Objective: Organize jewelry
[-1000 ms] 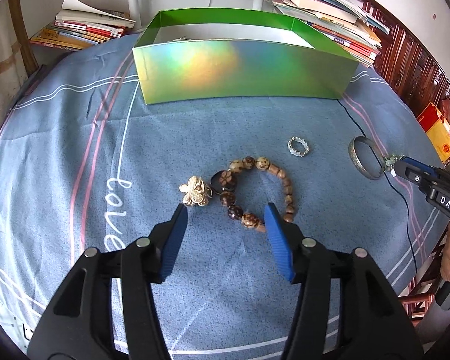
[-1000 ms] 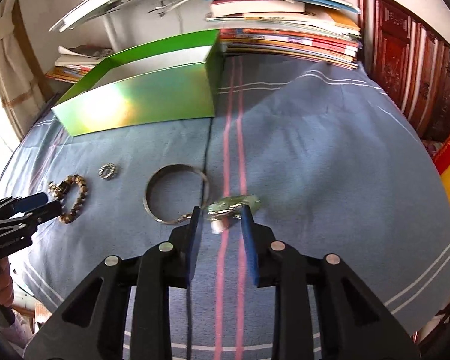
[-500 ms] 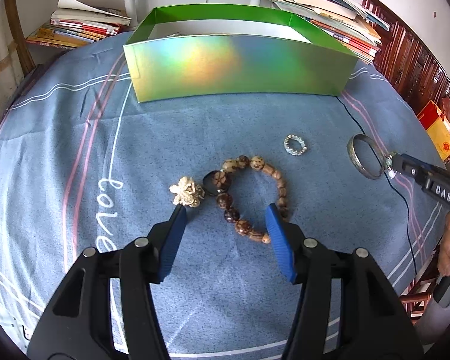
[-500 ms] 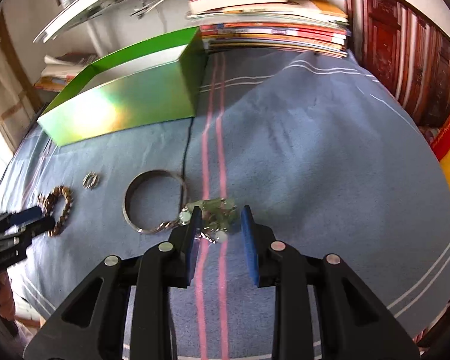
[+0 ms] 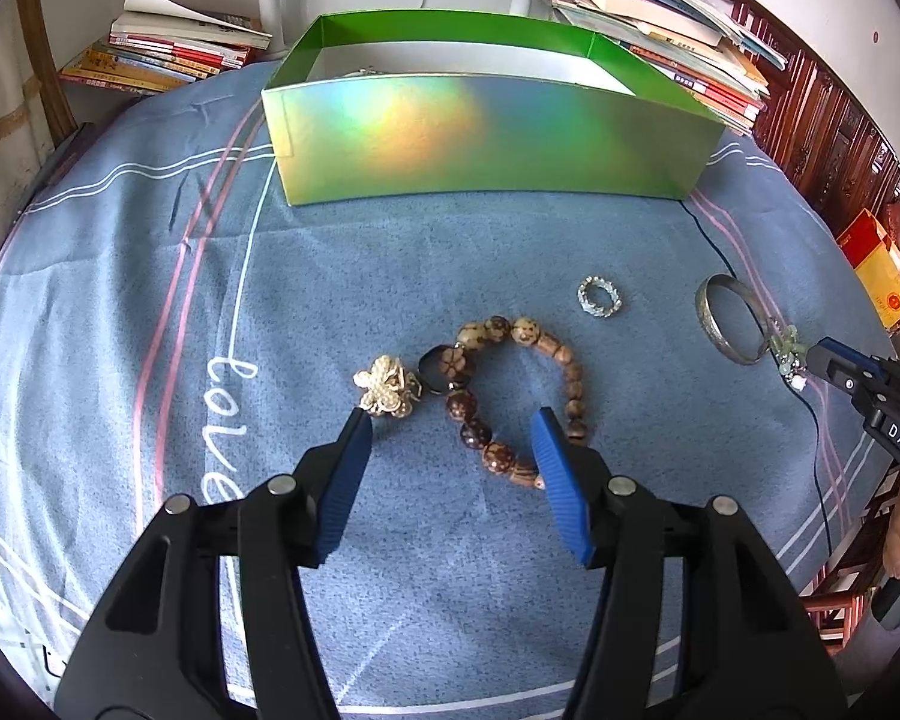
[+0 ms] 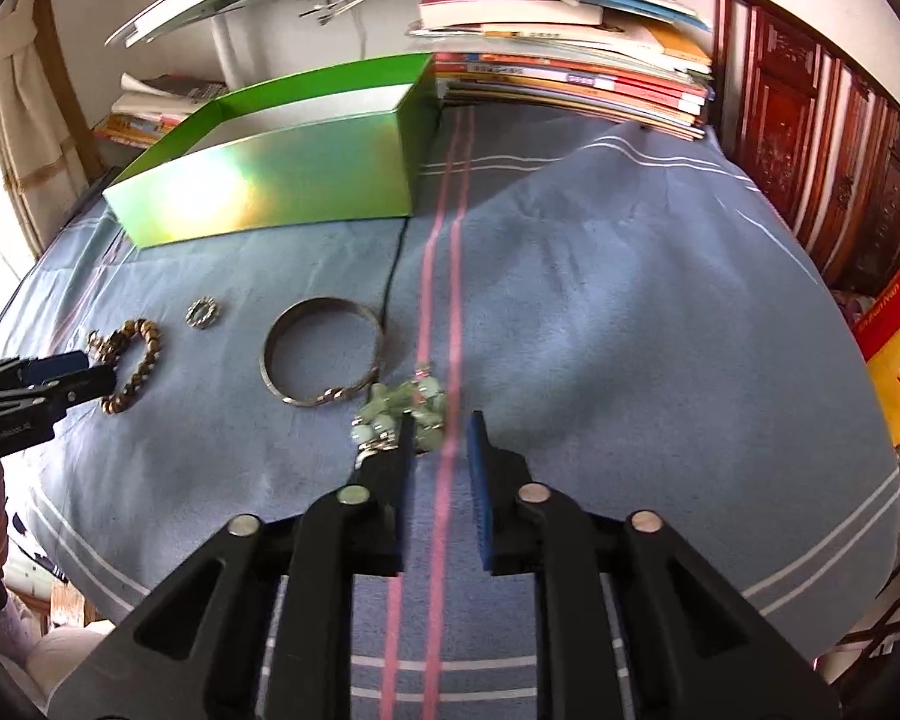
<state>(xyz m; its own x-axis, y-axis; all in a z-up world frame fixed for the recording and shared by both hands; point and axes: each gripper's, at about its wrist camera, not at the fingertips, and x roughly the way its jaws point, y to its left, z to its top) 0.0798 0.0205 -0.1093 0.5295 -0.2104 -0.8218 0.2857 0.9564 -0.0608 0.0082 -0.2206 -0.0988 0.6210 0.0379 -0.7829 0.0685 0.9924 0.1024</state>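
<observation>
Left tool [image 5: 447,438]: lower centre of left wrist view, jaws apart, grasping nothing, straddling near arc of wooden bead bracelet [image 5: 513,402]. Gold flower brooch [image 5: 387,387] just beyond left fingertip, touching bracelet's dark bead.

Right tool [image 6: 441,441]: lower centre of right wrist view, jaws opening with a narrow gap, bare cloth and a pink stripe between them. Green bead charm cluster [image 6: 405,405] just beyond and left of tips, partly against left finger; not gripped, apparently. Silver bangle [image 6: 323,351] up-left of cluster, seemingly linked to it. Small crystal ring [image 6: 203,313] further left.

Progress: early or middling. All these pieces out on the blue cloth of the bench [image 5: 390,252]. Green box [image 5: 492,138], upper centre, open; presumably the destination.

Hard to make out: box interior mostly hidden behind front wall, only a faint glint at rear left. Link between cluster and bangle unclear. Book stacks [image 6: 570,78] at upper edge cut off.
</observation>
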